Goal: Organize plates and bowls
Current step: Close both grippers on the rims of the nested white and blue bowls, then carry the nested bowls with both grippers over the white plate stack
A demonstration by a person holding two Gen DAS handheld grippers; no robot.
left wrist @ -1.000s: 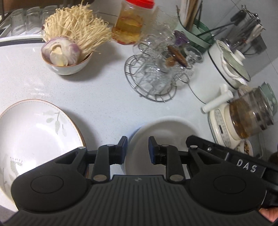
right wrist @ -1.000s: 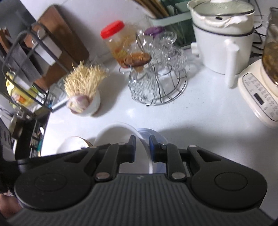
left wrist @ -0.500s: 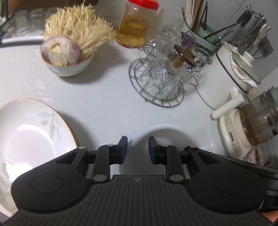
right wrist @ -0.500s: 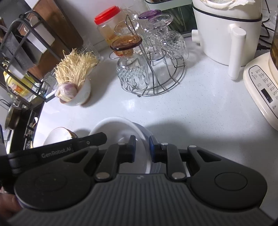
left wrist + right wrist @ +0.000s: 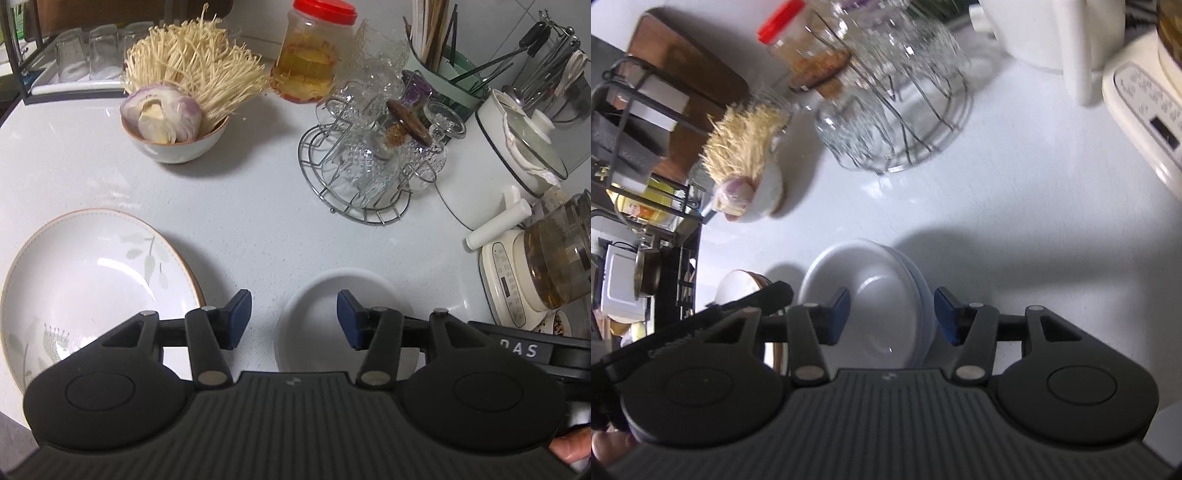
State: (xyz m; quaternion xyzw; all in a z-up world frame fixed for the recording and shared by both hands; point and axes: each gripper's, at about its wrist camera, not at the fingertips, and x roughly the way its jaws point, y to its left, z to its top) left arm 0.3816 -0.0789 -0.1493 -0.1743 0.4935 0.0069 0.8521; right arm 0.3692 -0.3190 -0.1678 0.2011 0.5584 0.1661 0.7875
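Both grippers' jaws had just been opening and stood released. Two stacked white bowls (image 5: 875,295) sat on the table between the right gripper's (image 5: 892,314) jaws; one leaf-patterned plate (image 5: 85,280) lay left of the left gripper (image 5: 294,319).

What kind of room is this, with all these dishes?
Most likely a home kitchen counter. There is a wire rack of upturned glasses, a white cooking pot with a glass lid, and a bowl of mushrooms and onion waiting to be cooked.

Two plates (image 5: 85,280) — three bowls (image 5: 343,295) — one jar (image 5: 310,55).
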